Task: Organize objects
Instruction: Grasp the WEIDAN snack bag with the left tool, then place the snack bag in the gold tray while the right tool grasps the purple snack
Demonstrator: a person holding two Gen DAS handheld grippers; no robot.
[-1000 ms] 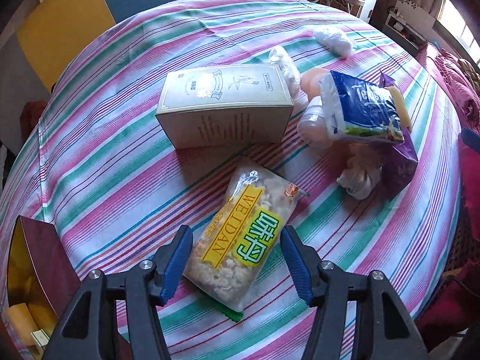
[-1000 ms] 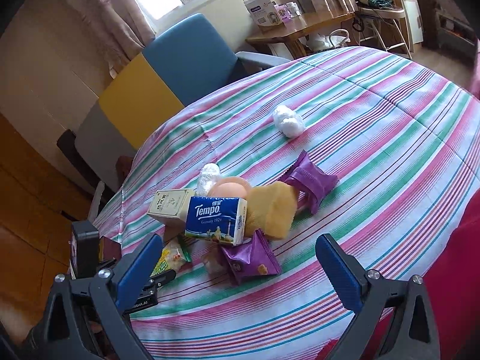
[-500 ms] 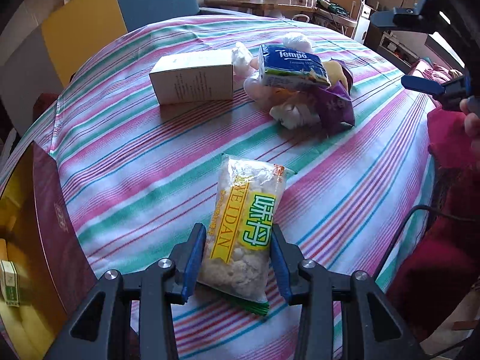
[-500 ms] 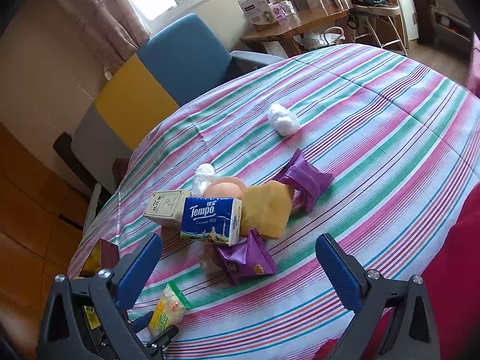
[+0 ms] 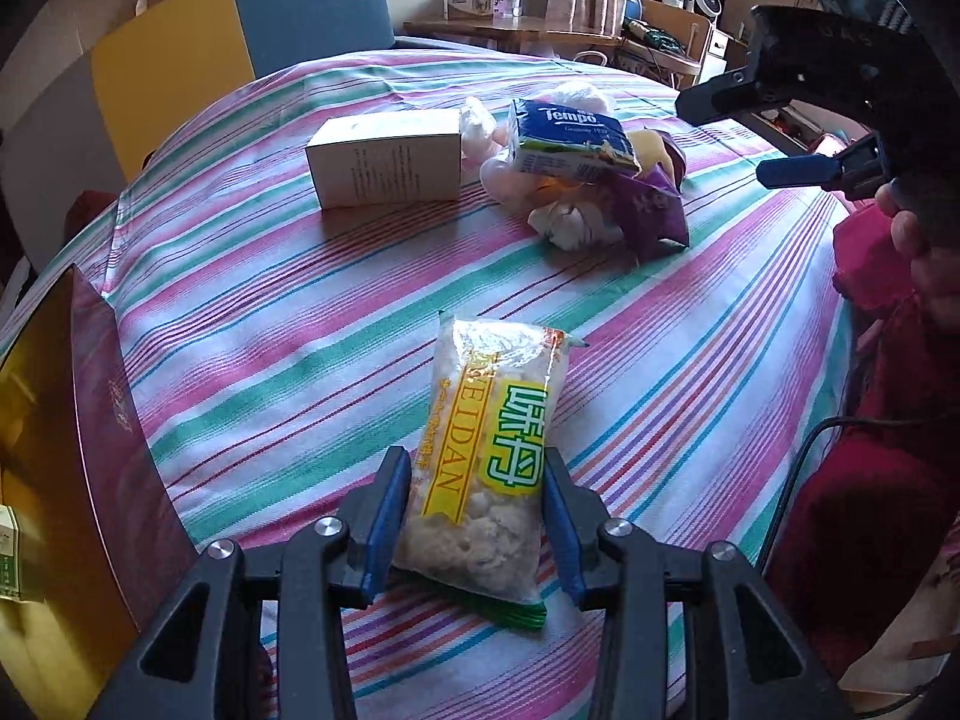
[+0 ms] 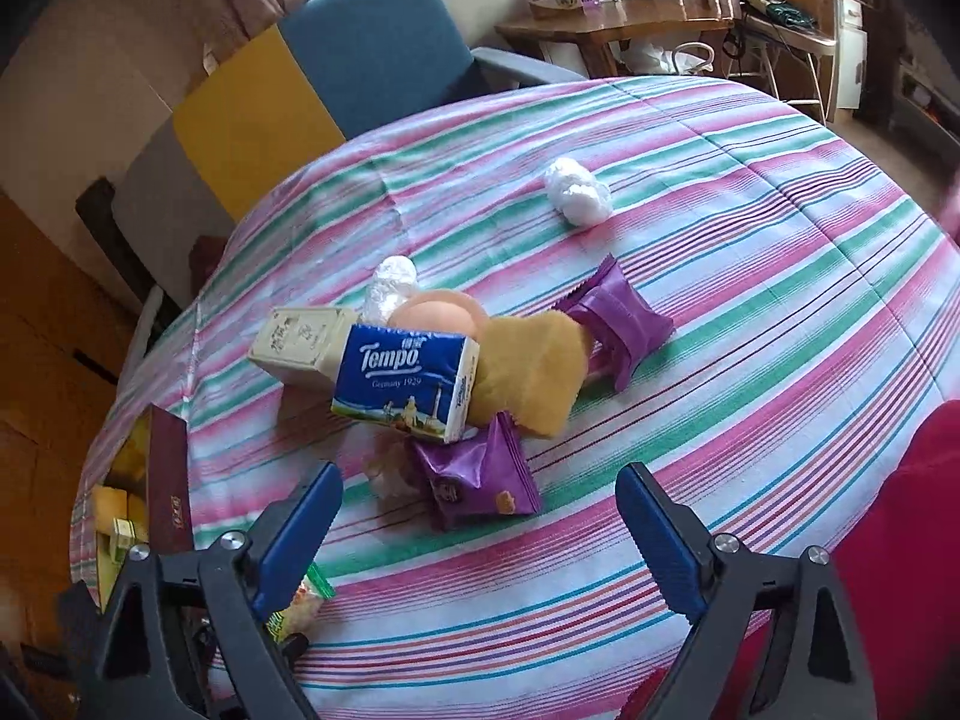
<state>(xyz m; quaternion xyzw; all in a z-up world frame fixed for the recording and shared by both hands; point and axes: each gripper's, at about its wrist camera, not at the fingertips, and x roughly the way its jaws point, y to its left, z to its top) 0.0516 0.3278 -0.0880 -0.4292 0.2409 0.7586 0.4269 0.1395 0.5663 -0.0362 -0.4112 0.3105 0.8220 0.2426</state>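
Your left hand-held gripper (image 5: 477,516) is clamped on the near end of a clear plastic snack packet (image 5: 489,456) with a yellow band reading "WEIDAN" and green Chinese characters, its blue pads pressing both long sides; the packet lies lengthwise on the round table (image 5: 288,324) under its pink, green and white striped cloth. At your left, at the table's edge, stands an open dark red box with a gold lining (image 5: 90,456), a small green-and-white carton lying inside it. Your right hand-held gripper (image 6: 480,525) has its blue jaws wide apart and closing, with nothing between them; in the left view it hangs at the upper right (image 5: 774,138). Just beyond it lies a purple foil sachet (image 6: 474,480) beside a small crumpled white wrapper (image 6: 387,471). Resting on that heap is a blue and white tissue pack (image 6: 405,384) printed "Tempo" and "Germany 1929", tilted against a yellow sponge-like block (image 6: 534,372) and a peach-coloured round object (image 6: 438,315). Touching the pack's left side is a cream cardboard box (image 6: 294,342) with small print that is too fine to read. Behind the block sits a second purple foil sachet (image 6: 618,321), and a silvery wrapped bundle (image 6: 390,285) stands behind the cream box. Farther out, alone on the cloth, lies a white crumpled plastic ball (image 6: 577,198). Past the table stand a blue and yellow armchair (image 6: 312,90) and a wooden side table (image 6: 606,24) carrying white cartons.
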